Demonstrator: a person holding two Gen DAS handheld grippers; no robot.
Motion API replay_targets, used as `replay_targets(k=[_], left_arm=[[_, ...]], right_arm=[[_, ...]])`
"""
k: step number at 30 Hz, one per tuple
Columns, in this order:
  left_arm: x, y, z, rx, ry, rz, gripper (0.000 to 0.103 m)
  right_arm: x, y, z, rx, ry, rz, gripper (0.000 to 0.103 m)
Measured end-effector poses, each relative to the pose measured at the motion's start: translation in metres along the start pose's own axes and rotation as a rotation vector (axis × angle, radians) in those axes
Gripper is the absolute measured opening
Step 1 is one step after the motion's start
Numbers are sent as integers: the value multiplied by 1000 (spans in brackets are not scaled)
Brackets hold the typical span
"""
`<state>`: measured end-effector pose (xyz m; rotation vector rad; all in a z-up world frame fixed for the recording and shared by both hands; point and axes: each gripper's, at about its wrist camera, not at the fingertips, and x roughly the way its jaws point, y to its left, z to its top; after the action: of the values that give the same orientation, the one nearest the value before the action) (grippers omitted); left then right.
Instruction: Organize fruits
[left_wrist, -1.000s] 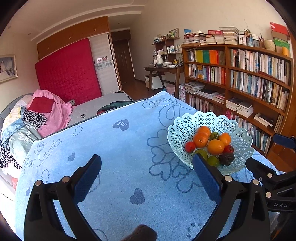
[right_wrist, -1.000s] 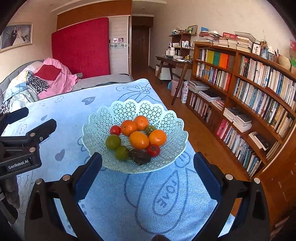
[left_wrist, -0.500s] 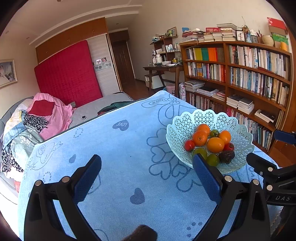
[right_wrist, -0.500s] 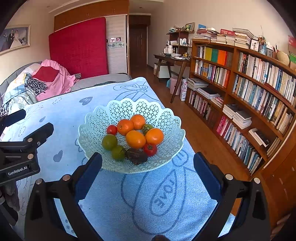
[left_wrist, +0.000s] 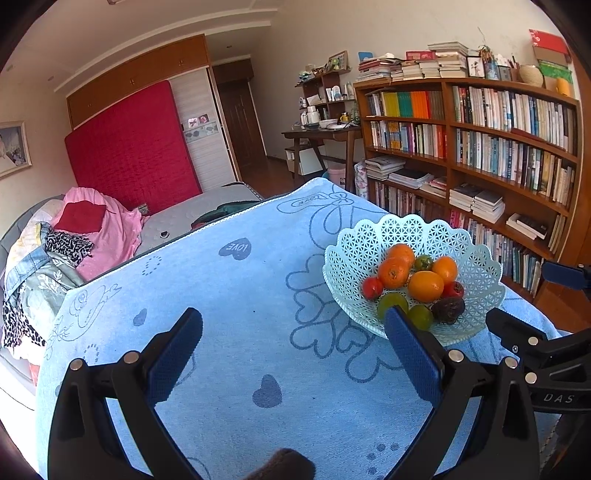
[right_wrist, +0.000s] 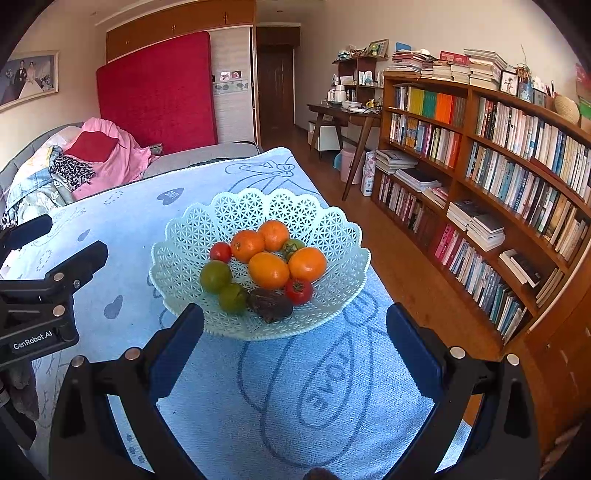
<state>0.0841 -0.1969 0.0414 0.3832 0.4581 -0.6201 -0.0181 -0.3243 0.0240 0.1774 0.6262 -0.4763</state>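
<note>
A pale green lattice basket (right_wrist: 177, 258) (left_wrist: 476, 258) stands on the blue cloth-covered table (right_wrist: 258, 387) (left_wrist: 240, 295). It holds several oranges (right_wrist: 268, 269) (left_wrist: 425, 285), red tomatoes (right_wrist: 298, 290), green fruits (right_wrist: 215, 276) and one dark brown fruit (right_wrist: 269, 304) (left_wrist: 448, 308). My right gripper (right_wrist: 294, 350) is open, just in front of the basket, with nothing between its fingers. My left gripper (left_wrist: 293, 354) is open and empty over bare cloth, left of the basket; its right finger overlaps the basket's near rim in view.
The other gripper's black body shows at the edge of each view (right_wrist: 40, 306) (left_wrist: 543, 354). A bookcase (right_wrist: 498, 177) lines the right wall beyond the table's right edge. A bed with piled clothes (left_wrist: 66, 251) lies behind the table; a desk (right_wrist: 347, 118) stands further back.
Both grippers have drawn back and risen slightly, so the basket sits a little farther and higher in each view. Both stay open. The fruit has not moved.
</note>
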Motion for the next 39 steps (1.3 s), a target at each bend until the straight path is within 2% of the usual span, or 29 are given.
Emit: replay_targets(k=[25, 32, 35, 39], left_arm=[[10, -7, 0, 9, 29, -11, 98], [8, -8, 0, 14, 1, 2, 98], [8, -5, -2, 12, 19, 8, 98], [8, 19, -11, -68, 86, 14, 98]], right_arm=[[11, -3, -9, 14, 29, 15, 100], [12, -6, -9, 31, 36, 12, 100], [12, -4, -8, 45, 51, 39, 100], [9, 10, -8, 32, 63, 99, 100]])
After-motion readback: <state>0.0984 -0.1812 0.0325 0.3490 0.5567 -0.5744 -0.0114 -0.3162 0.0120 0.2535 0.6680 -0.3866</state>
